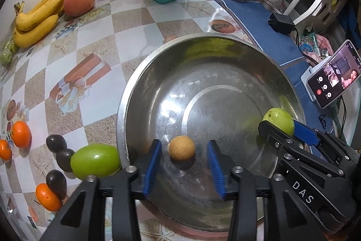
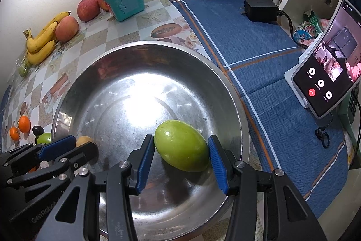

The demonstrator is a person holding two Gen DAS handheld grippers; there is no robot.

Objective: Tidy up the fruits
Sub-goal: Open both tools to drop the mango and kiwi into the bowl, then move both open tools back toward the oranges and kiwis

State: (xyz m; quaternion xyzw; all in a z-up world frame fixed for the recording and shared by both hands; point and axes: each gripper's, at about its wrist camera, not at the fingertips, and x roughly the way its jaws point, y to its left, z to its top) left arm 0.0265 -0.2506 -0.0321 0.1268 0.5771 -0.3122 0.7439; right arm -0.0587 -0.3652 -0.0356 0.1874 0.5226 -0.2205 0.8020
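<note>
My left gripper [image 1: 184, 169] hangs over the steel bowl [image 1: 135, 92], fingers apart, a small tan fruit [image 1: 181, 148] lying loose between them on the bowl's bottom. My right gripper [image 2: 181, 167] is clamped on a green fruit [image 2: 181, 145] near the bowl's right rim.

left claw [image 1: 184, 165] | black frame, blue ribbed pads, silver screws | right claw [image 2: 181, 165] same

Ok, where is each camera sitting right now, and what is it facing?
Left wrist: on the left gripper, aimed steeply down into the steel bowl; its open blue pads flank a small tan fruit; the right gripper shows too.
Right wrist: on the right gripper, above the same bowl, pads against a green fruit.
Shared: bowl, bananas, phone.
</note>
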